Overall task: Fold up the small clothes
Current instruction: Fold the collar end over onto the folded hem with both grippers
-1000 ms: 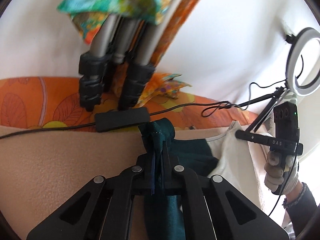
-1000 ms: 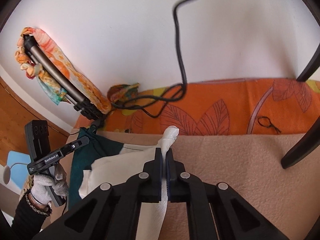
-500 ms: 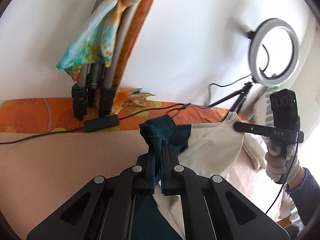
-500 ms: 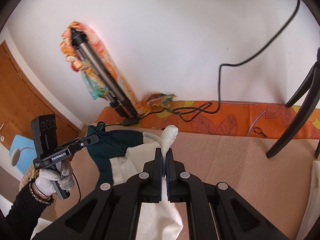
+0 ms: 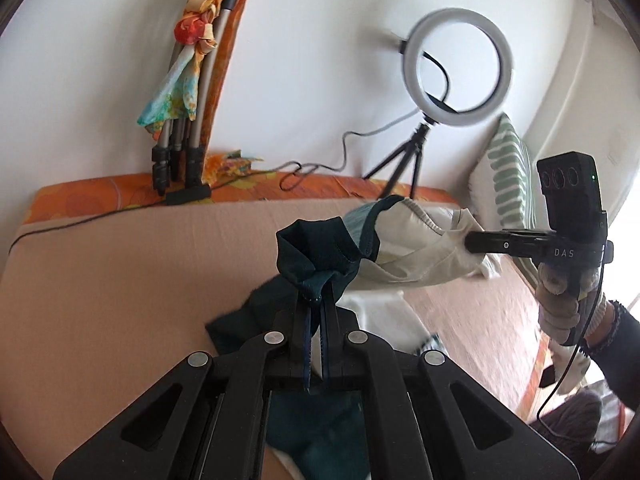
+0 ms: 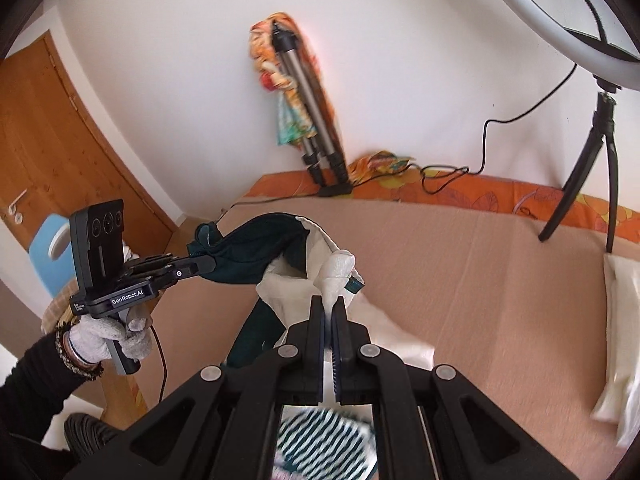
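The small garment (image 5: pixel 392 248), teal and cream, hangs above the bed (image 5: pixel 120 280), stretched between the left hand-held gripper (image 5: pixel 316 300) pinching teal fabric and the right hand-held gripper (image 6: pixel 329 300) pinching cream. It looks light, limp, best held at corners.

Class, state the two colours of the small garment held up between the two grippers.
The small garment is dark teal and cream-white, clearest in the right wrist view.

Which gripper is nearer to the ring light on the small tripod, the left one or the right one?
Right. The right gripper, shut on the garment's white part, is just below the ring light. The left gripper, shut on the green part, is further away.
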`<move>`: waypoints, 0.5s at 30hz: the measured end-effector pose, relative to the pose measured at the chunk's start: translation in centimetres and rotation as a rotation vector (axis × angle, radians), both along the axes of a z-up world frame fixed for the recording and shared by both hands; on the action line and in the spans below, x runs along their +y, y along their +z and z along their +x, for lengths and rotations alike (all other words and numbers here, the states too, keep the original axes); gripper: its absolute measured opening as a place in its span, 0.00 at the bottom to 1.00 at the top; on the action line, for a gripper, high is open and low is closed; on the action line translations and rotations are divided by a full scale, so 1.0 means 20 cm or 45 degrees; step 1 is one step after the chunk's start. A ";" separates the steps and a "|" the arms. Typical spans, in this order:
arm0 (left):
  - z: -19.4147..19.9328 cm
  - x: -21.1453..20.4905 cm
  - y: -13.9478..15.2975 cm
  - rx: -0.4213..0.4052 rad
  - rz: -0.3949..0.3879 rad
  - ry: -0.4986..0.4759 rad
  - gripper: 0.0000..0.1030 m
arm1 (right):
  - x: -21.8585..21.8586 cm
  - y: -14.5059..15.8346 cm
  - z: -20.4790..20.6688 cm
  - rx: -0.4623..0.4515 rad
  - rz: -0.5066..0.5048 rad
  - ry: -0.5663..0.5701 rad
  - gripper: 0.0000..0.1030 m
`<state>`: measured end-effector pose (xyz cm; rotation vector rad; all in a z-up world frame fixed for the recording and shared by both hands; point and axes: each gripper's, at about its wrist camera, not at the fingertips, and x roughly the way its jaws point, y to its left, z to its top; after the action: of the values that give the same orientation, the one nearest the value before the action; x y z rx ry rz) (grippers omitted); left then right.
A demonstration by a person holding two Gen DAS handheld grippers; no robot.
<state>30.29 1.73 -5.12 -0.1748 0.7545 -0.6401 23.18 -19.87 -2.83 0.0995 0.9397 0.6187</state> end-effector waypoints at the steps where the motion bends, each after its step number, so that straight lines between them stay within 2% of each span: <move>1: -0.05 0.00 -0.01 0.001 0.005 -0.008 0.02 | 0.00 -0.01 -0.06 0.004 -0.003 0.006 0.00; 6: -0.32 0.02 -0.13 0.037 0.063 -0.081 0.02 | 0.01 -0.09 -0.33 -0.014 -0.060 0.029 0.00; 12: -0.50 0.00 -0.29 0.069 0.193 -0.124 0.02 | 0.00 -0.20 -0.57 -0.083 -0.180 0.077 0.00; 15: -0.55 -0.01 -0.34 0.071 0.222 -0.133 0.02 | 0.00 -0.24 -0.66 -0.105 -0.226 0.098 0.01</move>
<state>19.20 1.52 -11.85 0.0070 0.8734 -0.6667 9.95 -19.95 -7.71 -0.1204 0.9176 0.6033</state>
